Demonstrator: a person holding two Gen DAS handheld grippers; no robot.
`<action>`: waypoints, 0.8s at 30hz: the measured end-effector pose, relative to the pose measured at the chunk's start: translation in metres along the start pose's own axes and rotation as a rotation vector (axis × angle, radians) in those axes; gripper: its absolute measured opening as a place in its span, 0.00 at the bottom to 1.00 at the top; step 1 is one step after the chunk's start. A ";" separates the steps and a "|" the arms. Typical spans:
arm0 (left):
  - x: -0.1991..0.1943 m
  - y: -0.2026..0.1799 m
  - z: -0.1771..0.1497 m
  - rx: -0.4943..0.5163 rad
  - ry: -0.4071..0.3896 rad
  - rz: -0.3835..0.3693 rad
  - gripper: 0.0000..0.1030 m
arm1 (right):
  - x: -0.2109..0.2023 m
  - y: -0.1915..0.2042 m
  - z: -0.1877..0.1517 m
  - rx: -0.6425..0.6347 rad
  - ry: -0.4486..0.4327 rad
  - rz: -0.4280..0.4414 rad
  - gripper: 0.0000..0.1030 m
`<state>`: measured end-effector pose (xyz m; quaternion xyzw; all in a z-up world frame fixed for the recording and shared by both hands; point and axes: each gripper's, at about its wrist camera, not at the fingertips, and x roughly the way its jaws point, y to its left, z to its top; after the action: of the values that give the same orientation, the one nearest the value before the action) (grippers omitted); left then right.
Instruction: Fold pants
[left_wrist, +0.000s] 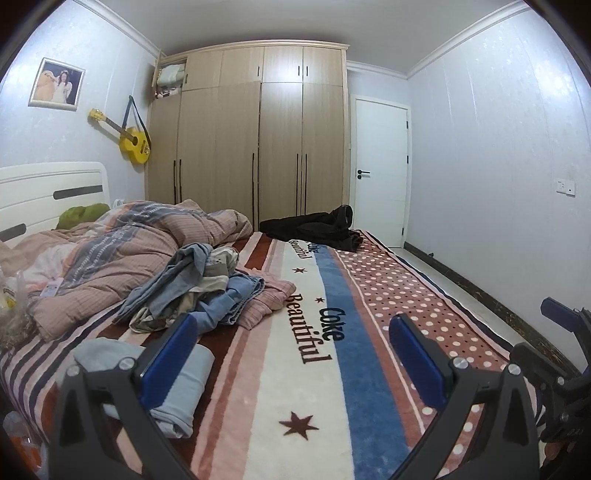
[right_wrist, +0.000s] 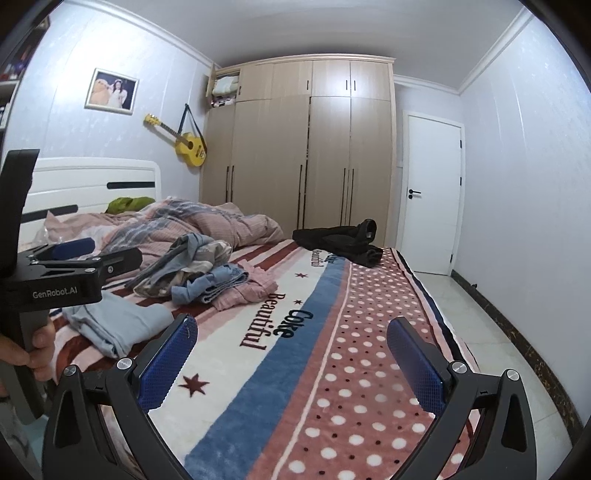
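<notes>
A pile of unfolded clothes (left_wrist: 199, 288), blue, grey and pink, lies on the striped blanket (left_wrist: 306, 387) at mid-bed; it also shows in the right wrist view (right_wrist: 207, 273). A folded light-blue garment (left_wrist: 184, 384) lies near the left front, partly behind my left finger; it shows in the right wrist view (right_wrist: 118, 325) too. My left gripper (left_wrist: 291, 332) is open and empty above the blanket. My right gripper (right_wrist: 291, 332) is open and empty, to the right of the left one. The left gripper's body (right_wrist: 55, 273) shows at the right view's left edge.
A rumpled pink quilt (left_wrist: 122, 247) covers the bed's head end by the white headboard (left_wrist: 48, 192). A black garment (left_wrist: 317, 229) lies at the bed's far edge. Wardrobe (left_wrist: 258, 140) and white door (left_wrist: 380, 173) stand behind. Floor (right_wrist: 491, 332) runs along the right side.
</notes>
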<state>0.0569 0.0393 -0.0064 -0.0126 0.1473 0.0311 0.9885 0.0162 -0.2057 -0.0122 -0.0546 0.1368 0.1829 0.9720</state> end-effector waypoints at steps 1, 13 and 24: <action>0.000 0.000 0.000 0.000 0.000 -0.001 0.99 | 0.000 0.000 0.000 0.001 -0.002 -0.001 1.00; 0.003 0.000 -0.001 -0.004 0.012 -0.016 0.99 | -0.003 -0.002 0.000 0.005 0.006 -0.002 1.00; 0.002 0.003 -0.002 -0.009 0.016 -0.014 0.99 | -0.003 -0.001 -0.001 0.010 0.008 0.002 1.00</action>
<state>0.0583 0.0420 -0.0089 -0.0186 0.1549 0.0247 0.9874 0.0140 -0.2076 -0.0124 -0.0503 0.1419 0.1830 0.9715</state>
